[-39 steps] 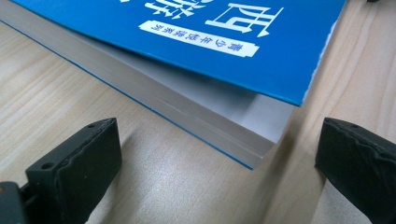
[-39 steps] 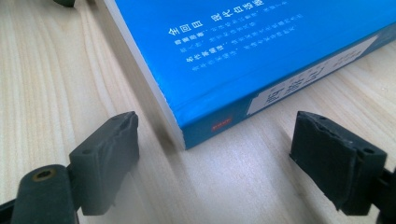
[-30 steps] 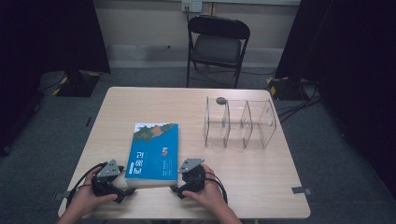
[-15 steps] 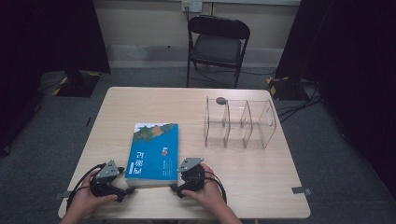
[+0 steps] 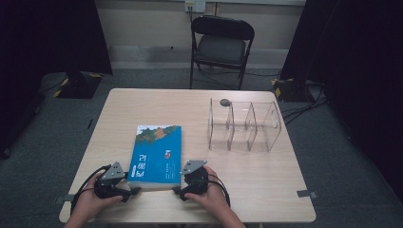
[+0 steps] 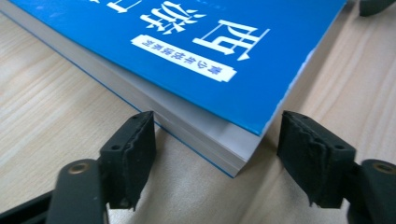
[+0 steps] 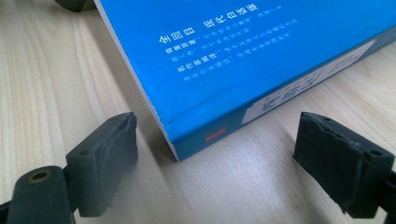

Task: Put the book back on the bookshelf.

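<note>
High view: blue book (image 5: 157, 154) lies flat near front edge of table (image 5: 266, 175), left of middle. Left gripper (image 6: 212, 156) at its front left corner, jaws just closing, corner between pads, not yet pressed. Right gripper (image 7: 219, 161) at front right corner, jaws wide apart, holding nothing

Surface finishes at your station — book, table, organizer, pads.

You see the book (image 5: 157, 154) with a smooth, semi-gloss blue paper cover and a matt white page block; the table (image 5: 256, 175) is light wood-grain laminate, smooth and low-sheen. The organizer (image 5: 244, 126) is clear, glossy plastic. The left gripper (image 6: 215, 154) and right gripper (image 7: 215, 161) carry matt black pads — rubbery, ridged texture.
</note>
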Demonstrator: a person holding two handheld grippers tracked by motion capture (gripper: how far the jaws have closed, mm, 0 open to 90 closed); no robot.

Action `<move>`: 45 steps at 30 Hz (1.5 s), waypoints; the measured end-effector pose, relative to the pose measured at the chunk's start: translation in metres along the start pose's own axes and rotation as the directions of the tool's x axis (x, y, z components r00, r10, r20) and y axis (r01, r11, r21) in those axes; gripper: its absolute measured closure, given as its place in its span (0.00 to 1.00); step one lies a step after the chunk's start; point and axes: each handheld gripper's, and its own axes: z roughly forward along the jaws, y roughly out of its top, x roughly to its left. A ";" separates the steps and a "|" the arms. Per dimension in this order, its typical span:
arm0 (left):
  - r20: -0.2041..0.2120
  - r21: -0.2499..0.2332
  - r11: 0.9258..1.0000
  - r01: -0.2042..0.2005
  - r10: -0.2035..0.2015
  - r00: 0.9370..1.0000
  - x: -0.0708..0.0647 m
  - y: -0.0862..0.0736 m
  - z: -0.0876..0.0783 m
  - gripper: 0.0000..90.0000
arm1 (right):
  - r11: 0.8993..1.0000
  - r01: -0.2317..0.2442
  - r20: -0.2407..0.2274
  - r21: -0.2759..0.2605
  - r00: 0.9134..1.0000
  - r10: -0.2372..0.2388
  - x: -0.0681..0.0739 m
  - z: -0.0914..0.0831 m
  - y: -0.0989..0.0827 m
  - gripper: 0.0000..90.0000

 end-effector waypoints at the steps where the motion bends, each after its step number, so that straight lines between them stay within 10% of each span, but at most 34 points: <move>1: -0.001 0.003 1.000 0.002 -0.002 1.000 0.000 0.000 0.000 0.33 | 1.000 0.000 0.000 0.000 1.000 0.000 0.000 0.000 0.000 0.14; 18: 0.003 0.052 0.998 0.022 -0.023 1.000 0.001 0.009 -0.002 0.35 | 1.000 0.000 0.003 0.001 1.000 0.000 0.000 0.000 0.000 0.14; 45: -0.004 -0.022 0.999 0.029 -0.029 1.000 0.002 0.028 -0.021 0.36 | 1.000 -0.019 0.036 -0.001 0.999 0.019 -0.001 -0.011 0.000 0.17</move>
